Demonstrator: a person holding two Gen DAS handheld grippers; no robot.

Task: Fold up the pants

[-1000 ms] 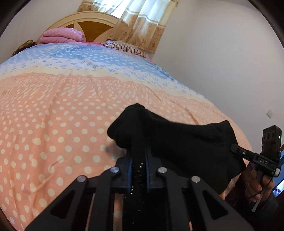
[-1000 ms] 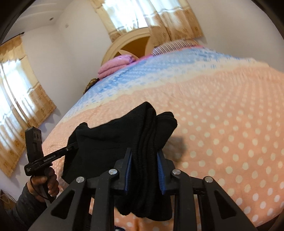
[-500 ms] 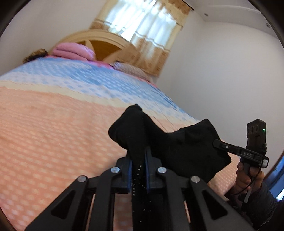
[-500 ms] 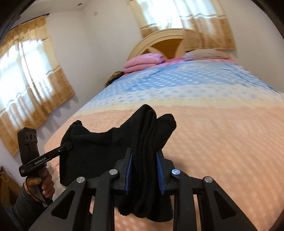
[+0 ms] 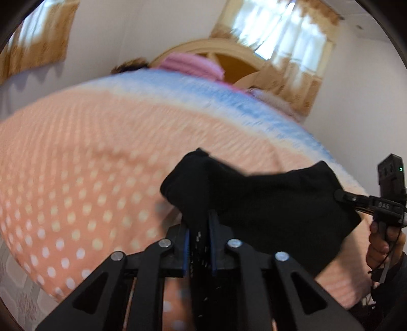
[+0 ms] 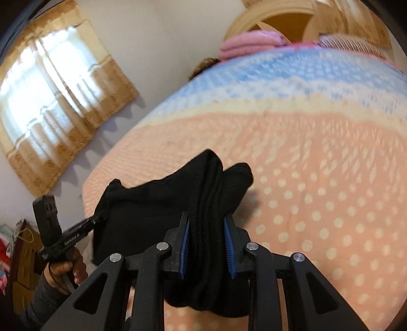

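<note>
Both grippers tilt downward over the peach polka-dot bedspread (image 5: 76, 183). The left gripper (image 5: 199, 229) is easing open, seemingly still pinching the black knit pants (image 5: 267, 203); the right gripper (image 6: 207, 229) clamps a thick bunch.

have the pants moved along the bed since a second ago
Yes. The pants, held by both grippers, have swung toward the bed's window-side edge: in the right wrist view the side window and that edge now show beside them.

both wrist cameras sit just behind their tools, tilted down across the bed (image 5: 76, 165) toward the headboard (image 6: 279, 15); each sees the other tool and shares the black pants (image 5: 267, 203).
</note>
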